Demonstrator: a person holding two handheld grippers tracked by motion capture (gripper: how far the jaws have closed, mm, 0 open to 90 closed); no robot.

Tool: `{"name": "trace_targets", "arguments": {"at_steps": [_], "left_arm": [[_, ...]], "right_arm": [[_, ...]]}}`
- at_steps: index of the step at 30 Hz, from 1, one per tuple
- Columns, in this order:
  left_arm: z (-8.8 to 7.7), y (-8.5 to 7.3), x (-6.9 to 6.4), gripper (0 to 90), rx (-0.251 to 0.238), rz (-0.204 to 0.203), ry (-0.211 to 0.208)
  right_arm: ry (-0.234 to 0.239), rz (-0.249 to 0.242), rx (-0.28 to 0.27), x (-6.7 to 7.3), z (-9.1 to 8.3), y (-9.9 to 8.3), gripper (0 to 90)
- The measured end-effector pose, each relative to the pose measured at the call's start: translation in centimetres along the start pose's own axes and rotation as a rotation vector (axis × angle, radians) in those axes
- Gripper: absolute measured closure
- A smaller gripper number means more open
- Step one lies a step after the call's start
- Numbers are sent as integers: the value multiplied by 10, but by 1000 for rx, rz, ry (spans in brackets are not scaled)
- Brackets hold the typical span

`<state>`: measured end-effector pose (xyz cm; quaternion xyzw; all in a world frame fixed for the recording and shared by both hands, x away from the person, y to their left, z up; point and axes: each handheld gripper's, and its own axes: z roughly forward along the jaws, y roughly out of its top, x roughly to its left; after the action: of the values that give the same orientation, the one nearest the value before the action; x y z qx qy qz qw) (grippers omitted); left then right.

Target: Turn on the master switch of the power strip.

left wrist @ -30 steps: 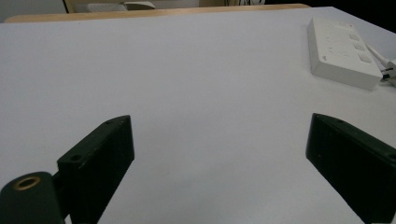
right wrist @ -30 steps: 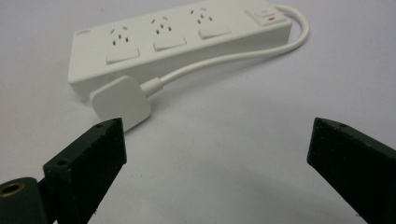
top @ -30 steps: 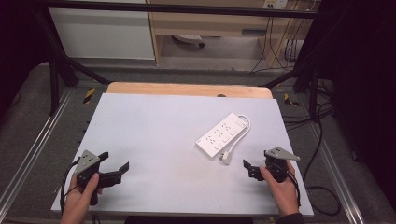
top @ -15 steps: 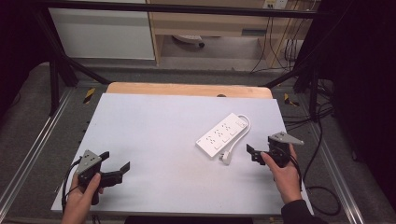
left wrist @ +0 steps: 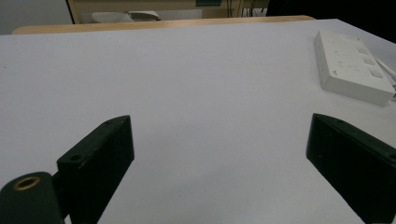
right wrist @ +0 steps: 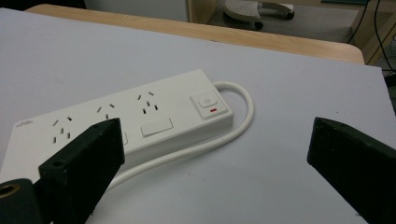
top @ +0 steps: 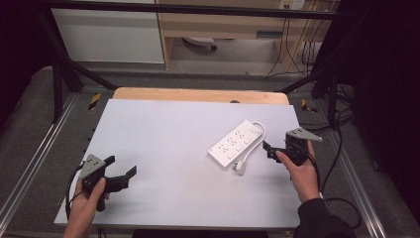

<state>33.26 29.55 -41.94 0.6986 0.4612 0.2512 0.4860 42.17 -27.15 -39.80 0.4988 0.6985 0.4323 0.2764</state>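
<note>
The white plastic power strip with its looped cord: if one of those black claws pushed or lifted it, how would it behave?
The white plastic power strip looks rigid and lies flat, so it would probably slide on the smooth pale tabletop rather than tip or roll. Its thin white cord curves loosely, so it would likely flop and drag behind. The open right gripper may find the glossy casing slippery.

- Left hand-held gripper (top: 120,174): black body, two flat black jaws, grey three-cornered plate on top, black cable trailing.
- Right hand-held gripper (top: 271,148): same black build, grey plate, black cable.
- Right sleeve (top: 322,223): dark.
- Brass-ringed hole at a jaw base.
</note>
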Motion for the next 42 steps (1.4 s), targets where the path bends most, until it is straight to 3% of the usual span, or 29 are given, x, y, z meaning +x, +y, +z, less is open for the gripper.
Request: {"name": "trace_targets", "arguments": {"at_steps": [5,24,31,35,42], "left_arm": [[-4,-2,-2,76,6,15,10],[-4,-4,-2,76,25,7,25],[-3,-5,-3,76,32,12,22],[-4,-5,-3,76,31,11,17],[-4,-5,-3,76,30,6,16]], "right_arm": [[-3,14,-19,-2,0,12,47],[-27,10,-40,-11,6,36,44],[-42,3,-30,-10,15,45,55],[-42,22,-38,-12,19,49,57],[-44,35,-53,-12,25,52,124]]}}
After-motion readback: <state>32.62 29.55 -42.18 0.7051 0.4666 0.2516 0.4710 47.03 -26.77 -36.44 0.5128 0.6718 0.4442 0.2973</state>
